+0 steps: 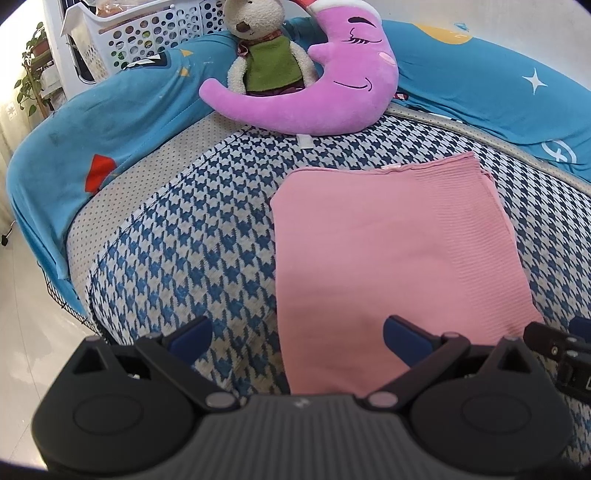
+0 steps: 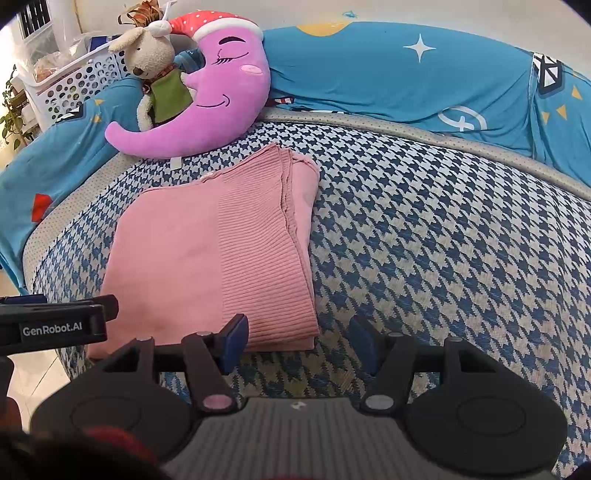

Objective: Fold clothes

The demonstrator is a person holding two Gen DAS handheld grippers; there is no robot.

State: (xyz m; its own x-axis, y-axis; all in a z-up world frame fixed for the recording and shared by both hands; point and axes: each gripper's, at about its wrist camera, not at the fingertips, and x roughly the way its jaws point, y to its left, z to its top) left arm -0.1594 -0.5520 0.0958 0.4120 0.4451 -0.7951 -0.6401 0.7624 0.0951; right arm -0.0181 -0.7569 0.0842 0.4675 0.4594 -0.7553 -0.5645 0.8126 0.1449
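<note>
A pink ribbed garment [image 1: 391,251] lies folded into a flat rectangle on the blue houndstooth cushion [image 1: 192,251]; the right wrist view shows the same garment [image 2: 207,251] with stacked layer edges along its right side. My left gripper [image 1: 295,336] hovers open over the garment's near left corner, nothing between its blue fingers [image 1: 192,334]. My right gripper [image 2: 295,339] is open too, just past the garment's near right corner, over bare cushion [image 2: 424,251]. The left gripper's body [image 2: 55,325] shows at the left edge of the right wrist view.
A purple moon pillow [image 1: 325,92] and a plush bear [image 1: 266,48] rest at the back of the cushion. Blue patterned covers [image 2: 424,74] drape the surrounding bolsters. A white perforated basket [image 1: 147,33] stands behind. Shiny floor [image 1: 26,332] lies left.
</note>
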